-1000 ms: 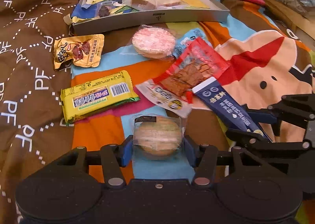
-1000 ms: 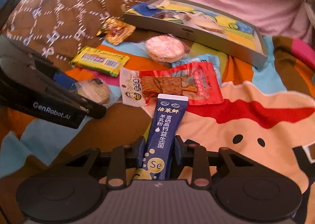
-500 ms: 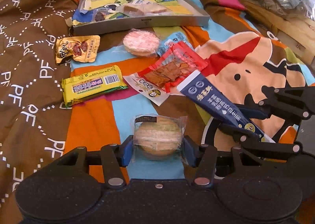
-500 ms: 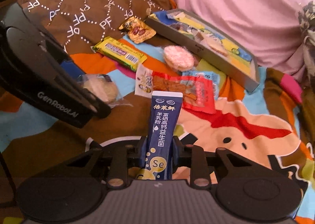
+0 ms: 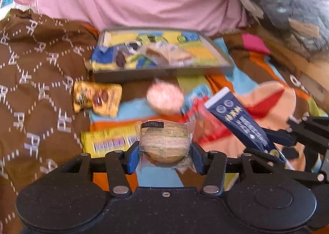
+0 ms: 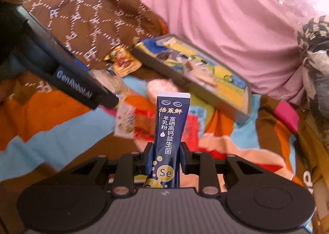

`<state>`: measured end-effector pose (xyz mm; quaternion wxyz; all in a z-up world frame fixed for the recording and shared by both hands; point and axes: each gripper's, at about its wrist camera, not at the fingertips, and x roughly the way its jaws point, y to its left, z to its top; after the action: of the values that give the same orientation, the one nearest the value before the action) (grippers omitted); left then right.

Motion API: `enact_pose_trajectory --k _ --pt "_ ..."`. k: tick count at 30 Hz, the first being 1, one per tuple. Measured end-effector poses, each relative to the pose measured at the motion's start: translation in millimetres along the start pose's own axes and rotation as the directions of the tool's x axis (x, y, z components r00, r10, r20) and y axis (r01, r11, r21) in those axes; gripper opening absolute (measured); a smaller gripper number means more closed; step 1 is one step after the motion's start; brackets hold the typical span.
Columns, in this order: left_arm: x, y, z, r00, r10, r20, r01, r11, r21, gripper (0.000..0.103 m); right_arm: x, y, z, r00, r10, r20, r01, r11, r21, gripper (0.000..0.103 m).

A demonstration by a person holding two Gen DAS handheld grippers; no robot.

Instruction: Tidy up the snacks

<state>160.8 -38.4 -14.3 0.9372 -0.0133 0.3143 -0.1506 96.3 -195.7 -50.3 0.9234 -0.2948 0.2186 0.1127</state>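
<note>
Your left hand-held gripper (image 5: 165,158) is clamped on the wrapped round cake (image 5: 164,143), and your right hand-held gripper (image 6: 164,160) pinches the blue sachet (image 6: 167,139) low down. Both are lifted above the bedspread (image 5: 41,94). Carry them level to the grey tray (image 5: 164,72) at the far side, and release only once each one is past its near wall.

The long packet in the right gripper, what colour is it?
The stick packet is dark blue with a white top edge and gold and white writing. The right wrist view shows it best.
</note>
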Motion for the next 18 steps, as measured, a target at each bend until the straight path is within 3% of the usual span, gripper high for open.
enact_pose_trajectory --k 9,18 --pt "36 14 73 0.99 0.002 0.14 -0.006 1.0 0.026 0.054 28 -38 47 0.989 -0.113 0.099 0.121 0.99 -0.071 0.029" --pt "89 50 137 0.974 -0.008 0.225 0.016 0.999 -0.035 0.054 110 -98 111 0.96 -0.238 0.146 0.245 0.969 -0.037 0.03"
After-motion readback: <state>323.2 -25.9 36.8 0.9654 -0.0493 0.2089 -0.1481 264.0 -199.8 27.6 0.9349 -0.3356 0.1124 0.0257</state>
